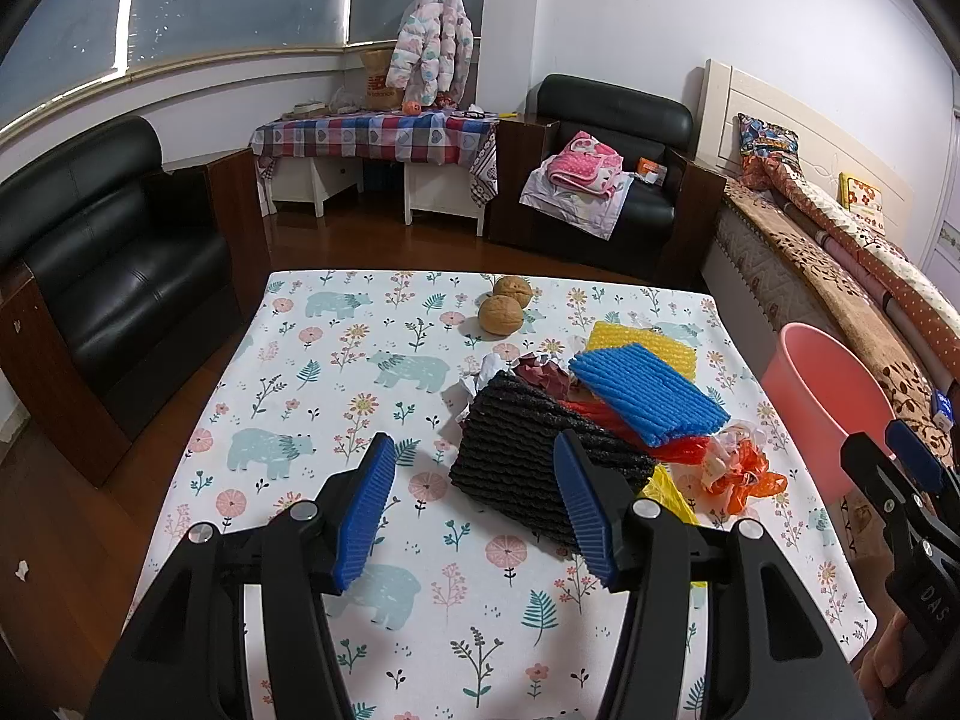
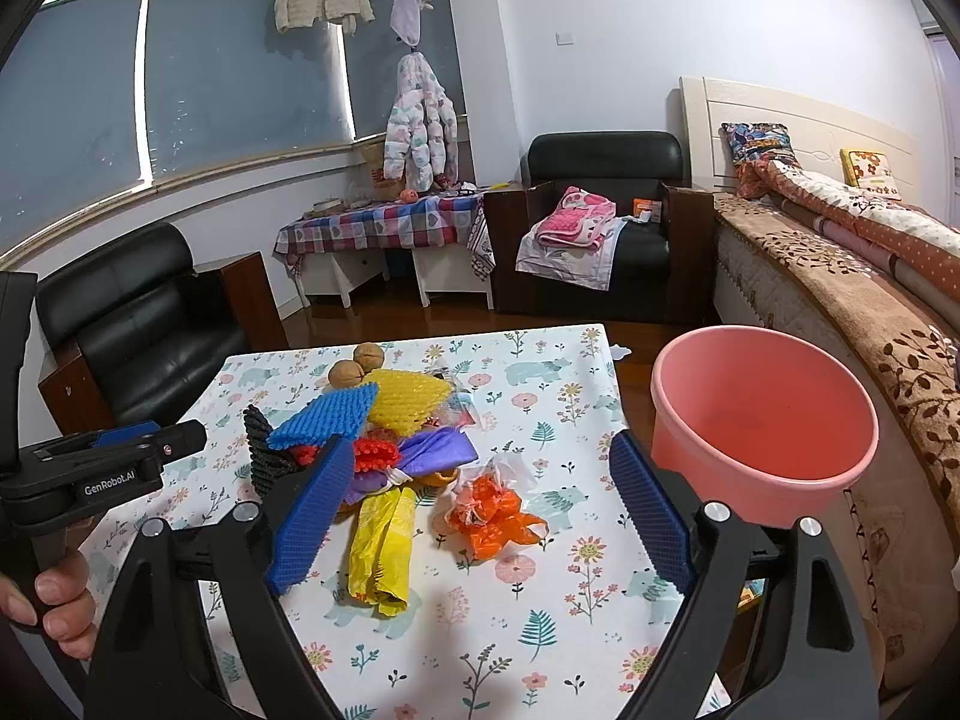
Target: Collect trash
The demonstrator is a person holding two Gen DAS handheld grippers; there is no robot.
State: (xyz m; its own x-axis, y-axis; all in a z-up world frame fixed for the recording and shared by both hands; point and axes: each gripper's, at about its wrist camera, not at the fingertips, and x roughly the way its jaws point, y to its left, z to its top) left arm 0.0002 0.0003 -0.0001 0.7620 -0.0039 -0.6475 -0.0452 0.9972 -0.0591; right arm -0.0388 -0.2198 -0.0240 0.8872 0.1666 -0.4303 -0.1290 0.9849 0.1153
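Note:
A pile of trash lies on the floral tablecloth: black foam netting, blue foam netting, yellow foam netting, red netting, a purple bag, a yellow bag and an orange bag. My left gripper is open and empty, just before the black netting. My right gripper is open and empty, with the orange bag between its fingers' line of sight. A pink bin stands right of the table.
Two walnuts sit at the table's far side. Black armchairs stand left and behind. A bed runs along the right, close behind the bin. A checked side table stands by the window.

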